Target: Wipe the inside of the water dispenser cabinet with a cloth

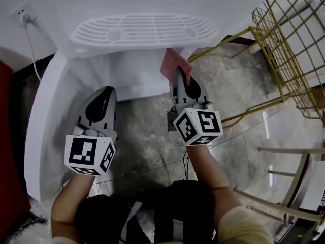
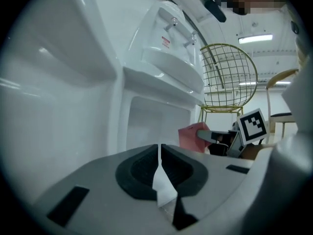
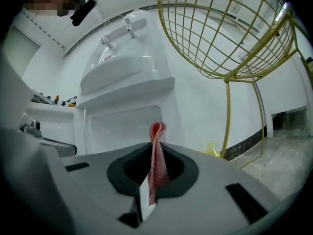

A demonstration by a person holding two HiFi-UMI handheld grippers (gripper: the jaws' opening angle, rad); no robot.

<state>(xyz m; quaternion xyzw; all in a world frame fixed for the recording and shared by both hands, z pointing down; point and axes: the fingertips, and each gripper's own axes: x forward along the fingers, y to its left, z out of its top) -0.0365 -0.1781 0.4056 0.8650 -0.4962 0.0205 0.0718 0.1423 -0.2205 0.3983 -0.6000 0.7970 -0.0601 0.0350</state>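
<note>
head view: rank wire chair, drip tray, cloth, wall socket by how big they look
1. wire chair, though the picture edge cuts it off
2. drip tray
3. cloth
4. wall socket

The water dispenser [image 3: 128,84] is glossy smooth plastic; the cloth [image 3: 157,164] looks rough, nubbly.

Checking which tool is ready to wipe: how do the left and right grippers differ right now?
The right gripper is shut on a pink cloth; the left gripper is shut on nothing. The right gripper's tips reach further forward, near the cabinet opening; the left gripper's hang further back. Both point at the water dispenser.
</note>
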